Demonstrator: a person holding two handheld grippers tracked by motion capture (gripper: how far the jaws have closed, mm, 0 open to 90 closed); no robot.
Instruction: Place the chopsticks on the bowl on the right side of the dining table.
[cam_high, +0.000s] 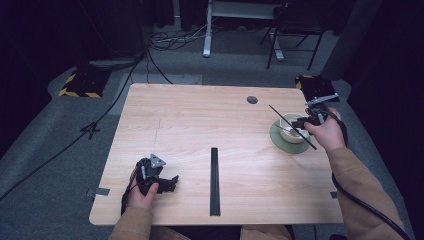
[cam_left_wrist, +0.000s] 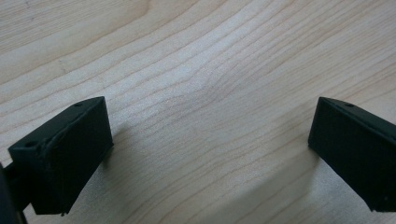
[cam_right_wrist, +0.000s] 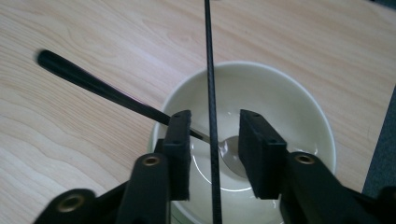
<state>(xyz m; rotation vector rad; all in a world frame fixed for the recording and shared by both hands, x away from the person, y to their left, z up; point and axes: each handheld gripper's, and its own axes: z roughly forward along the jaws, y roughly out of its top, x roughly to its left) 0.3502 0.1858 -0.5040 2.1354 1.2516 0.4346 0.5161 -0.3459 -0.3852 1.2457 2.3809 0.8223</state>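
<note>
A cream bowl (cam_high: 291, 133) (cam_right_wrist: 289, 102) stands on a green saucer (cam_high: 278, 142) at the table's right side. In the bowl lies a spoon (cam_right_wrist: 93, 84) with a black handle that sticks out over the rim. A thin black rod (cam_high: 277, 113) (cam_right_wrist: 208, 56) lies slanted across the bowl. My right gripper (cam_high: 306, 121) (cam_right_wrist: 215, 126) hovers over the bowl, open, with the rod running between its jaws and a gap on each side. My left gripper (cam_high: 170, 184) (cam_left_wrist: 210, 140) rests low near the front left of the table, open, with bare wood between its jaws.
A long black bar (cam_high: 214, 180) lies in the middle of the wooden table (cam_high: 200, 115), pointing front to back. A round hole (cam_high: 252, 99) sits near the far edge. Cables, a chair (cam_high: 295, 30) and striped blocks (cam_high: 80, 84) are on the floor beyond.
</note>
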